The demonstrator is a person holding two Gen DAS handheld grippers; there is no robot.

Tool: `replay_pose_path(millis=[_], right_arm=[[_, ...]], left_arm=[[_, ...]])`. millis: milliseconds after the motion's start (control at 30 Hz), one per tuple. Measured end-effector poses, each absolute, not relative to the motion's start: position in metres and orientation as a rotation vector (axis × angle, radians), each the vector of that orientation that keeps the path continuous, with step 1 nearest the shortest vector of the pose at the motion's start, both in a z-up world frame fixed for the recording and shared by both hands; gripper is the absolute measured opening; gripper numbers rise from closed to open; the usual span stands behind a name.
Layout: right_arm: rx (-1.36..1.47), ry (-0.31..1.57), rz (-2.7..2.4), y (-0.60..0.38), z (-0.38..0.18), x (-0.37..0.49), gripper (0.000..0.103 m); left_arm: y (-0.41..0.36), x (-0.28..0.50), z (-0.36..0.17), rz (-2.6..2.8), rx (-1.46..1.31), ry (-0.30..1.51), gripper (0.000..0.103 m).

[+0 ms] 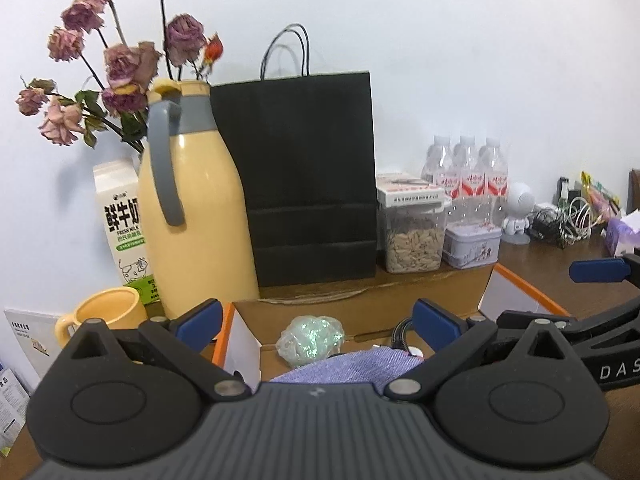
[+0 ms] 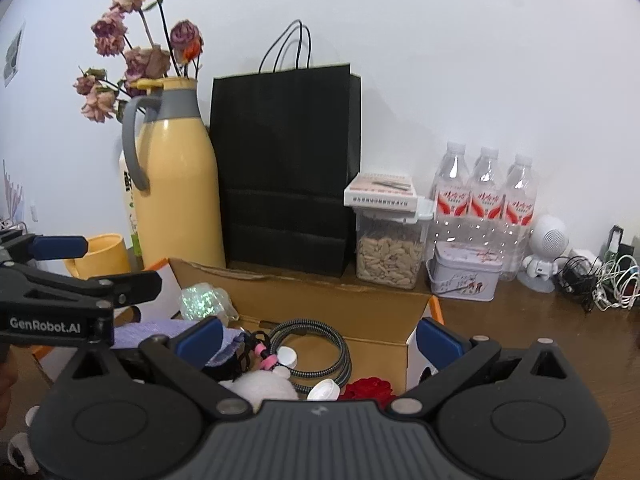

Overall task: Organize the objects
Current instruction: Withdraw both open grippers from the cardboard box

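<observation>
Both grippers, left (image 1: 316, 322) and right (image 2: 320, 338), gape empty above the open cardboard box (image 2: 340, 300), where a soft lilac cloth (image 1: 340, 368) looks light, pinchable at any fold.

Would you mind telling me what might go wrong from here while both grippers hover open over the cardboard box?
The left gripper sits near the yellow mug and tall yellow jug; a sideways swing might tip them. The coiled cable in the cardboard box could snag a finger of the right gripper, dragging the caps and hair ties along.
</observation>
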State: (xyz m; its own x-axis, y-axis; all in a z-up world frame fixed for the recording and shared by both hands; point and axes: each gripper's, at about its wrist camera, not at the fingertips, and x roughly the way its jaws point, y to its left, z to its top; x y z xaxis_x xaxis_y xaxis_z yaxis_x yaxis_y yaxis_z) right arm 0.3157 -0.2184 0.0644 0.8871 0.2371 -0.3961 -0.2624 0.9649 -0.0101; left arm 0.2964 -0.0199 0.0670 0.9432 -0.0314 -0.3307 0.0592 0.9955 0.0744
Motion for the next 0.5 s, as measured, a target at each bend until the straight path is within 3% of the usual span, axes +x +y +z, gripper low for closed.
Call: replay_pose_path(millis=[500], right_arm=[[-0.078,0.355,0.26,-0.213,0.084,0.245,0.103]], left_arm=[[0.003,0.222,0.092,0.008,0.069,0.302,0.103]])
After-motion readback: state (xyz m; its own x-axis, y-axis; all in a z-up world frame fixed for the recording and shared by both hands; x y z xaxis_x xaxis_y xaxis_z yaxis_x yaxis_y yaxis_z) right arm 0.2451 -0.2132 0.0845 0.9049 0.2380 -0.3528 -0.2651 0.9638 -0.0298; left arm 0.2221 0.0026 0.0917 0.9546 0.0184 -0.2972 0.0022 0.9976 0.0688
